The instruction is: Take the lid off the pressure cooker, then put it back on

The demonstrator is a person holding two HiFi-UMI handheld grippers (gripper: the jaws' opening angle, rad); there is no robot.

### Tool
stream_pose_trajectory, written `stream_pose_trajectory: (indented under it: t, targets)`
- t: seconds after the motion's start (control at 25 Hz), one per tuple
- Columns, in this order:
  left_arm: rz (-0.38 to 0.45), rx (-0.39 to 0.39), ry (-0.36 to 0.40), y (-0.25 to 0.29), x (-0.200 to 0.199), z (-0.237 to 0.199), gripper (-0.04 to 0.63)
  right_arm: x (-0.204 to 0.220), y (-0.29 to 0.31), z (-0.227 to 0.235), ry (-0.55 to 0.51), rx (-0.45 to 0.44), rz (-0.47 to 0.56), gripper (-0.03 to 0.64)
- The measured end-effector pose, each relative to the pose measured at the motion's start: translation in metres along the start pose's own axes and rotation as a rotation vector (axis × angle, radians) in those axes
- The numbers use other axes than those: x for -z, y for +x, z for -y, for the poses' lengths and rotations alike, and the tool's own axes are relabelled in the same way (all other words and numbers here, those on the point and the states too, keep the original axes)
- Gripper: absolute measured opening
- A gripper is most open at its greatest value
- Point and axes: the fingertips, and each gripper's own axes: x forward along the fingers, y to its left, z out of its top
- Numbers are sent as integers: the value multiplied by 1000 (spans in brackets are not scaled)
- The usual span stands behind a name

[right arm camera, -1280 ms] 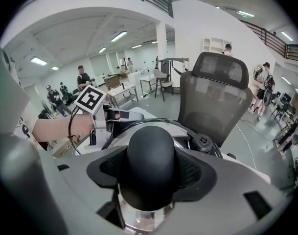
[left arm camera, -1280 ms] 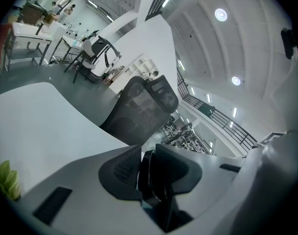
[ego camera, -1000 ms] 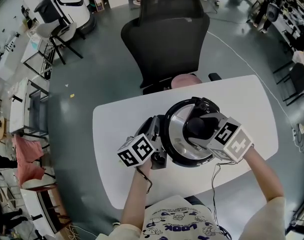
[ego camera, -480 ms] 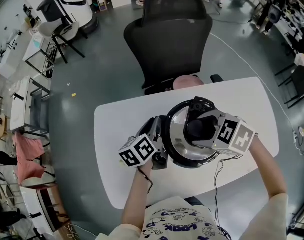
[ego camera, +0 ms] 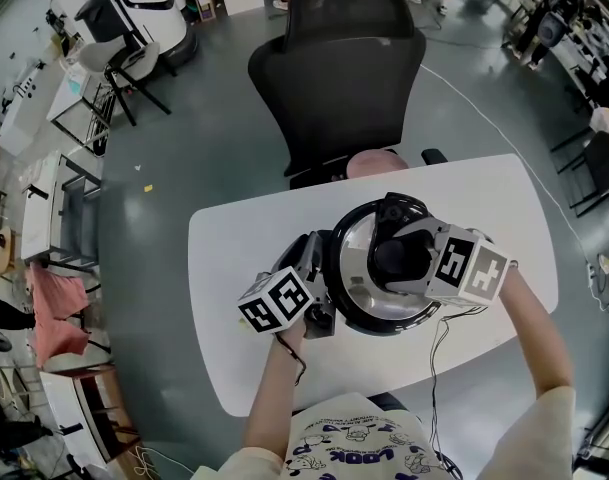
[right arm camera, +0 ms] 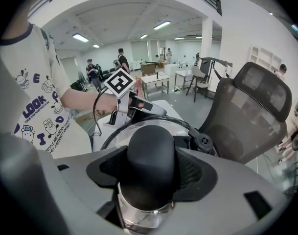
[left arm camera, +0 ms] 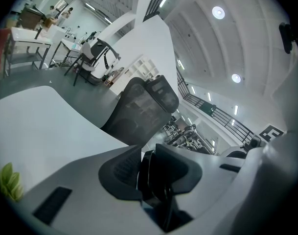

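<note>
Cooker [ego camera: 384, 326] at surface [ego camera: 234, 258] centre, lid [ego camera: 356, 283] seated. Right gripper [right arm camera: 151, 173] fingers [right arm camera: 200, 173] clenched on knob [right arm camera: 149, 148]. Left gripper [left arm camera: 156, 179] fingers [left arm camera: 118, 173] clenched on handle [left arm camera: 148, 173] at cooker's 9 o'clock. Brace left, twist knob evenly, lift straight.

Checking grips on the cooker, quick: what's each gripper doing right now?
Left gripper: closed on the cooker's side handle.
Right gripper: closed on the lid's knob.
</note>
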Motion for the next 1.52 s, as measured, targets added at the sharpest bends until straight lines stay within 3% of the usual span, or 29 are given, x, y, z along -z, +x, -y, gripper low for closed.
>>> stream_pose_trajectory:
  t: [0.32, 0.56, 0.64, 0.76, 1.08, 1.28, 1.36, 1.52]
  targets:
    - [1, -10, 9, -1, 1, -2, 103, 0, 1, -1, 16, 10, 4, 305]
    - [16, -15, 59, -7, -6, 8, 100, -1, -3, -1, 37, 31, 49, 308]
    - [34, -10, 71, -10, -13, 12, 100, -4, -4, -1, 61, 37, 89, 364]
    - [59, -12, 99, -15, -23, 17, 104, -15, -10, 0, 96, 57, 184, 388]
    - [143, -6, 235, -50, -54, 39, 112, -52, -56, 0, 173, 303, 492, 384]
    - [205, 4, 350, -74, -71, 64, 112, -57, -99, 4, 268, 504, 652, 299]
    - [235, 9, 396, -84, -77, 76, 107, -58, -117, 1, 299, 581, 712, 237]
    - [288, 30, 500, -101, -82, 102, 41, -56, -143, -6, 326, 720, 797, 169]
